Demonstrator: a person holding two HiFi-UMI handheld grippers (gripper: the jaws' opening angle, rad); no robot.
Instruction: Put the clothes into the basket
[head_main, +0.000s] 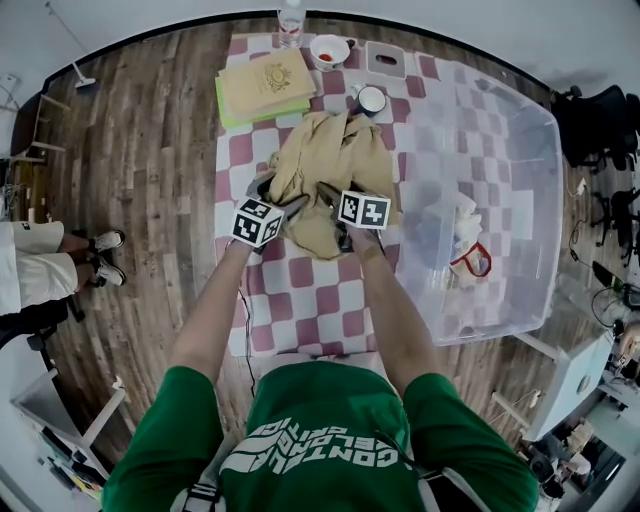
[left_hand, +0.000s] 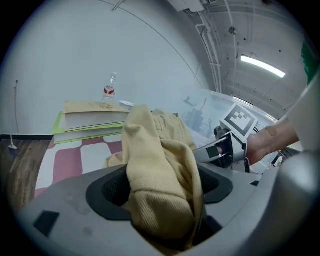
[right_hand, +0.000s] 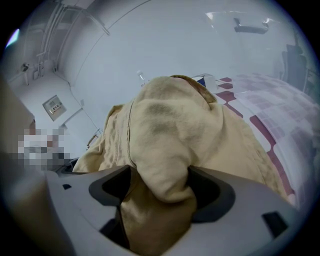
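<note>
A tan garment (head_main: 335, 160) lies bunched on the checkered table (head_main: 300, 290), left of the clear plastic basket (head_main: 530, 150). Both grippers are at its near edge. My left gripper (head_main: 288, 206) is shut on a thick fold of it; in the left gripper view the tan garment (left_hand: 160, 170) fills the gap of the left gripper (left_hand: 161, 189). My right gripper (head_main: 332, 198) holds another wad, and in the right gripper view the tan garment (right_hand: 170, 125) is pinched between the jaws of the right gripper (right_hand: 161, 189). White clothes (head_main: 455, 225) lie in the basket.
At the table's far end are a stack of books (head_main: 265, 85), a bowl (head_main: 329, 50), a cup (head_main: 371, 99), a water bottle (head_main: 290, 20) and a small grey box (head_main: 385, 58). A person's legs (head_main: 45, 255) stand at the left on the wood floor.
</note>
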